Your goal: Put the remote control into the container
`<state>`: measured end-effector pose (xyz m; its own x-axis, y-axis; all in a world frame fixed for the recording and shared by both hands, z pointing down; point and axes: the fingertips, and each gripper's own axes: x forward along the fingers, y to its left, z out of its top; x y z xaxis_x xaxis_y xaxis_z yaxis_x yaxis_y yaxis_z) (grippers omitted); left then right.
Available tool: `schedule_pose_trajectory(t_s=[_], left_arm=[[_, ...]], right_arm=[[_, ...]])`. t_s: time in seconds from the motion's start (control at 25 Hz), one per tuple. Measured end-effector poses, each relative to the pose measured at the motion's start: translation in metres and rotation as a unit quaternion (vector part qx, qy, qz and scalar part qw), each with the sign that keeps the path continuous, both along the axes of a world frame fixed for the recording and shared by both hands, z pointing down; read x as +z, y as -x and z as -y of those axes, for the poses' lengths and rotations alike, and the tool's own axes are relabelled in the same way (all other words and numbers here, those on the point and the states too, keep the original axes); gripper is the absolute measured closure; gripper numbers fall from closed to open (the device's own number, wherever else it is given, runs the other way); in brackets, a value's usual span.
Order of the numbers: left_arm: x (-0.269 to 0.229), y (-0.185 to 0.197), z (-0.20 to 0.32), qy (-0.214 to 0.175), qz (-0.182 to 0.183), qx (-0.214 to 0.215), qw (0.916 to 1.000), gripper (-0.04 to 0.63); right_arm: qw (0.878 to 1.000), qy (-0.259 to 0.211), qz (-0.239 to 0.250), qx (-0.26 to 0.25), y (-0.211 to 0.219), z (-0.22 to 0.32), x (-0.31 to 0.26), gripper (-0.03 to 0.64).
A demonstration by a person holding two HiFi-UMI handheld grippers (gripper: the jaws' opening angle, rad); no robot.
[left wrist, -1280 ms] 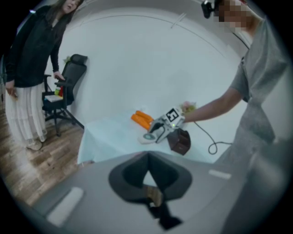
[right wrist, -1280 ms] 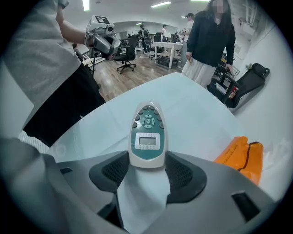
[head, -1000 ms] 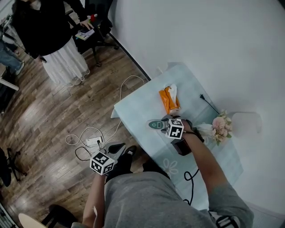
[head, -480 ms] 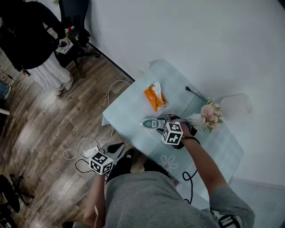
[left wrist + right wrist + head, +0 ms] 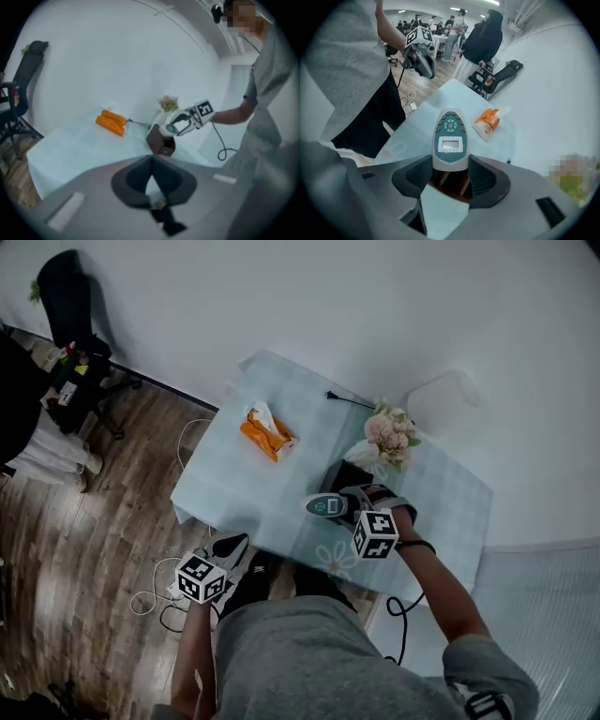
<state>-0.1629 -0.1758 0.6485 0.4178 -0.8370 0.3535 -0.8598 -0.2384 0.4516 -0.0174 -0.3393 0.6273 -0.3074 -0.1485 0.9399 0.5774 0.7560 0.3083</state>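
A white and teal remote control with a small screen sits gripped between the pads of my right gripper, which is shut on it. The head view shows the remote control held level beside the dark brown container on the pale blue table. Seen from the left gripper view, the remote control hangs just above the container. Dark wood of the container shows below the remote's rear end. My left gripper hangs off the table's near edge, shut and empty.
An orange tissue pack lies at the table's left part. A bunch of pink flowers stands behind the container, with a black cable near the wall. White cables lie on the wooden floor. A black office chair stands far left.
The head view has swung, so the table now sits more centred. The right gripper still holds the remote, now at the container's near side. The left gripper stays low off the table.
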Motion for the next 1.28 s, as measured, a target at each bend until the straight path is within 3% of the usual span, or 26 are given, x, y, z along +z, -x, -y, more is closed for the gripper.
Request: schedule_pose_trajectory(t_s=[0.28, 0.56, 0.68, 0.92, 1.04, 1.28], left_arm=[[0.001, -0.023, 0.007, -0.01, -0.012, 0.042, 0.999, 0.595], [-0.002, -0.039, 0.005, -0.014, -0.013, 0.073, 0.9971, 0.595], [-0.004, -0.039, 0.005, -0.018, -0.011, 0.076, 0.9969, 0.595], [-0.005, -0.045, 0.005, -0.022, -0.012, 0.078, 0.9966, 0.595], [-0.004, -0.049, 0.004, -0.023, -0.014, 0.081, 0.9964, 0.595], [-0.003, -0.05, 0.003, -0.023, -0.017, 0.082, 0.9963, 0.595]], right_arm=[[0.99, -0.126, -0.065, 0.008, -0.068, 0.042, -0.043, 0.364], [0.96, -0.247, -0.126, -0.028, -0.08, 0.071, -0.064, 0.364], [0.944, -0.296, -0.136, -0.05, -0.074, 0.082, -0.075, 0.364], [0.898, -0.382, -0.178, -0.124, -0.065, 0.091, -0.08, 0.364], [0.878, -0.407, -0.203, -0.148, -0.061, 0.095, -0.076, 0.364], [0.85, -0.428, -0.25, -0.179, -0.057, 0.095, -0.06, 0.364]])
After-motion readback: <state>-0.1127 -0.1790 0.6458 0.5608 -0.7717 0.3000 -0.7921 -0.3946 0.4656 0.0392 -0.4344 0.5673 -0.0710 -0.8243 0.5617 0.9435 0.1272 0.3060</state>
